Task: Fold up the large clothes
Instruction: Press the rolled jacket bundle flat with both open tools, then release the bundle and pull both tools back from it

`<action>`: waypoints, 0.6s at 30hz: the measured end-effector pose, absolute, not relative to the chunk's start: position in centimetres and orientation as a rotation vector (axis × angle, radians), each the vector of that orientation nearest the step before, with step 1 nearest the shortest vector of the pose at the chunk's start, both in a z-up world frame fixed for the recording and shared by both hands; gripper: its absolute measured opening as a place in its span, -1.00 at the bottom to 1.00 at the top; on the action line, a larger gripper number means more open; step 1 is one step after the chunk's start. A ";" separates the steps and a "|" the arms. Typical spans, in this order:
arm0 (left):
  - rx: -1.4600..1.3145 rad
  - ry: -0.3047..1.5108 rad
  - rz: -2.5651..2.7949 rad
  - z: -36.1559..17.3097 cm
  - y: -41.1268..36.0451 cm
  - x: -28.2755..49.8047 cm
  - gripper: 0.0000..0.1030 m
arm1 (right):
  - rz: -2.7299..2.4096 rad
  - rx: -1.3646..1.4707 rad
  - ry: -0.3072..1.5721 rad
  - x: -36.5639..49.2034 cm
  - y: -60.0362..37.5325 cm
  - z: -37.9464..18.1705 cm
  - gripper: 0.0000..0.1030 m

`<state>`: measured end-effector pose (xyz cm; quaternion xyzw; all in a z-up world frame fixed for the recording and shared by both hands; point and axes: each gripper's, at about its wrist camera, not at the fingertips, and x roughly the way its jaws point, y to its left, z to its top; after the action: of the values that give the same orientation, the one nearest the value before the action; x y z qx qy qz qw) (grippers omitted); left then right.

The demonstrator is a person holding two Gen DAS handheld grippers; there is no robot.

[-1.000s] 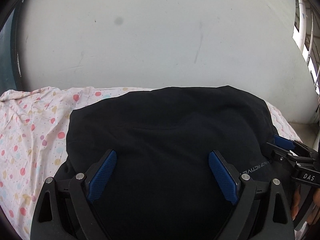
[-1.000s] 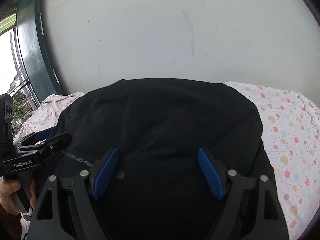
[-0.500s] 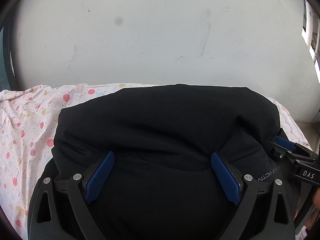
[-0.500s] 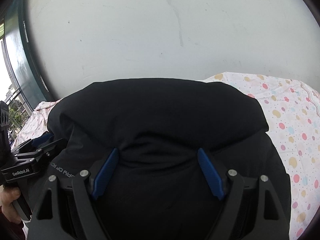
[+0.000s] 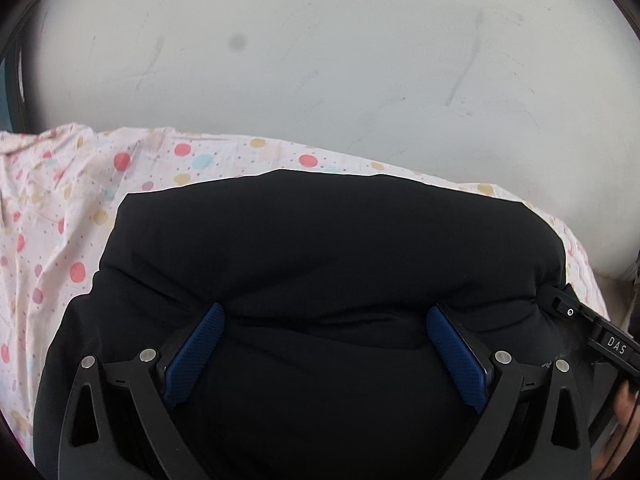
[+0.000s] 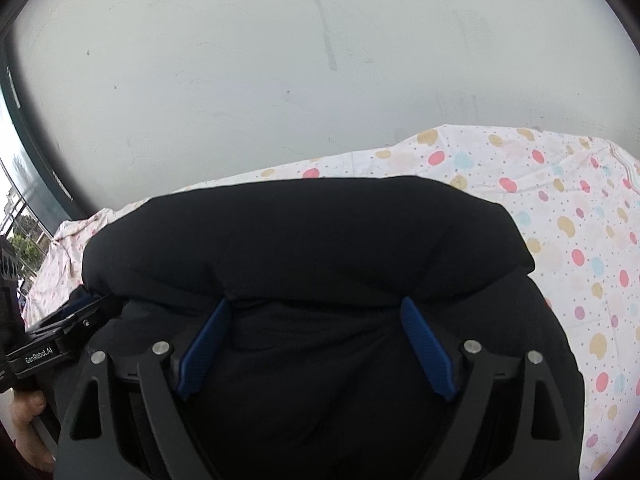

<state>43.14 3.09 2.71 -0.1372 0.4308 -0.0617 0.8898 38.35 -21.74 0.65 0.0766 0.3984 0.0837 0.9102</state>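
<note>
A large black garment (image 5: 328, 248) lies on a polka-dot sheet (image 5: 60, 208), bunched into a thick roll across its far part. It also shows in the right wrist view (image 6: 312, 240). My left gripper (image 5: 324, 320) is open, its blue pads (image 5: 196, 352) wide apart and pressed against the near side of the roll. My right gripper (image 6: 316, 312) is open too, its blue pads (image 6: 424, 344) against the same roll. The two grippers stand side by side; the right one shows at the left wrist view's right edge (image 5: 600, 336).
A pale wall (image 5: 320, 60) rises just behind the bed. The sheet (image 6: 580, 240) extends right of the garment. A dark window frame (image 6: 24, 152) stands at the left in the right wrist view. A hand (image 6: 28, 412) holds the other gripper's handle.
Both grippers have pushed forward, toward the wall. The garment, flat one second ago, has been pushed up into a thick roll and now covers less of the sheet.
</note>
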 end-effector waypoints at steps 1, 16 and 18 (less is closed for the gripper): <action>-0.306 0.913 -0.122 2.8 3.4 43.5 0.93 | 0.169 0.167 0.823 38.6 -22.0 0.7 0.68; -0.364 0.964 0.075 4.5 12.7 42.2 0.93 | 0.023 0.221 0.857 38.4 -27.5 2.4 0.68; -0.357 0.909 0.054 5.7 12.6 40.4 0.93 | 0.037 0.210 0.825 36.8 -27.3 3.4 0.68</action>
<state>40.39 12.62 5.67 -0.1716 0.4367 0.0260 0.8827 36.75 -27.35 3.41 0.1018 0.3999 0.0181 0.9107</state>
